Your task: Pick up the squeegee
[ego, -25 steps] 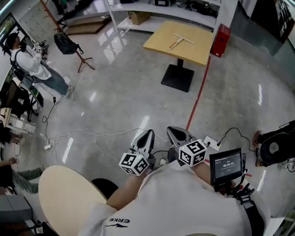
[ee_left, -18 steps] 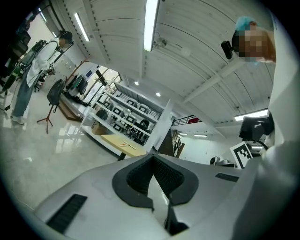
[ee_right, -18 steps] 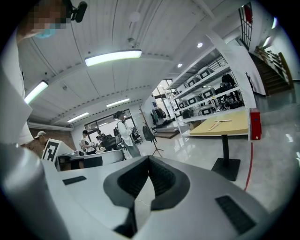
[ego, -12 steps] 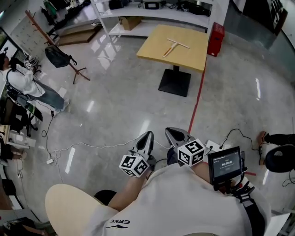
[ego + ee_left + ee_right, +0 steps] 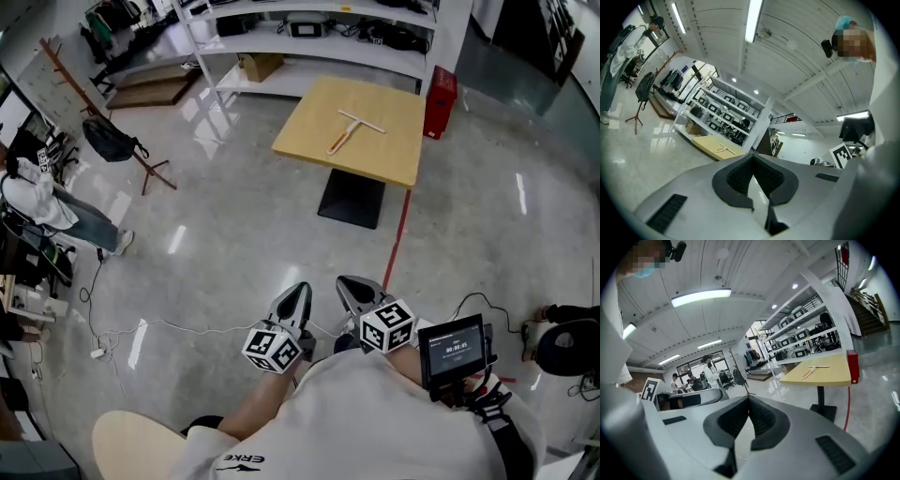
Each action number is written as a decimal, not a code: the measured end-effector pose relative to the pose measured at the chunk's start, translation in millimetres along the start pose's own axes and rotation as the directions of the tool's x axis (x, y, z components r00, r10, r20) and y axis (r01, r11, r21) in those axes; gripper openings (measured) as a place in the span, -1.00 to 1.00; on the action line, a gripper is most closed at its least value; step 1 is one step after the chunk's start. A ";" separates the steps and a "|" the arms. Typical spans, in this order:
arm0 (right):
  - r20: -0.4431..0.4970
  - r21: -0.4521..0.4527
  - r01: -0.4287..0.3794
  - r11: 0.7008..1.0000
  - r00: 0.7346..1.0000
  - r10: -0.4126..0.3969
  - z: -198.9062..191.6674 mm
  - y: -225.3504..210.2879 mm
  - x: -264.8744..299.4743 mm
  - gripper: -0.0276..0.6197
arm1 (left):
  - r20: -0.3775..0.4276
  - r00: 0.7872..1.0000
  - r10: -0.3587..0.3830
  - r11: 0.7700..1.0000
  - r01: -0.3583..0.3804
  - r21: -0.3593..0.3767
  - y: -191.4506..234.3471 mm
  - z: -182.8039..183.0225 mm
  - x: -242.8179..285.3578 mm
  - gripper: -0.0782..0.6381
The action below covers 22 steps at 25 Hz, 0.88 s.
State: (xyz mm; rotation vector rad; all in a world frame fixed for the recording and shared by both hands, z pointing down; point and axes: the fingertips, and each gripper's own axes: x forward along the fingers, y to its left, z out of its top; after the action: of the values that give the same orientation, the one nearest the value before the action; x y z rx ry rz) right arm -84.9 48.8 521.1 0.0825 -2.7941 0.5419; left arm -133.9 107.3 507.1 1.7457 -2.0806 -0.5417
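Table has drawn closer since a sec ago, squeegee lying flat approx mid-top, crossbar toward the far edge, while left gripper & right gripper are both pinched shut, empty; it looks light, stiff, so I'd grab mid-handle.

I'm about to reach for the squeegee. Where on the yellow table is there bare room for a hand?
The table is bare except the squeegee near its middle. Free patches: between squeegee and the near edge, and toward the red box side. Crowded behind, by the shelves.
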 end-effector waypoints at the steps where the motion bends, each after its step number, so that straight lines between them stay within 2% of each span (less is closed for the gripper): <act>1: 0.001 0.001 0.002 1.000 1.000 -0.002 4.4 -7.7 5.5 -0.91 | -0.003 1.000 -0.004 1.000 0.004 0.002 3.2 2.3 9.8 -0.77; 8: 0.041 0.011 0.024 1.000 0.999 -0.025 44.7 -83.5 43.7 -0.91 | -0.010 0.999 -0.051 0.998 0.051 0.041 23.8 20.8 104.2 -0.77; 17: 0.075 0.058 0.091 0.994 0.993 -0.095 58.4 -107.6 47.7 -0.91 | -0.075 0.990 -0.120 0.991 0.124 0.042 26.6 22.5 142.4 -0.77; 22: 0.090 0.075 0.147 0.986 0.984 -0.153 72.2 -146.1 61.3 -0.91 | -0.103 0.979 -0.175 0.983 0.180 0.045 36.1 27.5 190.9 -0.77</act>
State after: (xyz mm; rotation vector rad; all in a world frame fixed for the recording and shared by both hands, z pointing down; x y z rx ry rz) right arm -147.0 -113.7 527.4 0.3396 -2.8308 0.6111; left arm -209.7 -73.6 508.7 1.9608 -1.9001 -0.4423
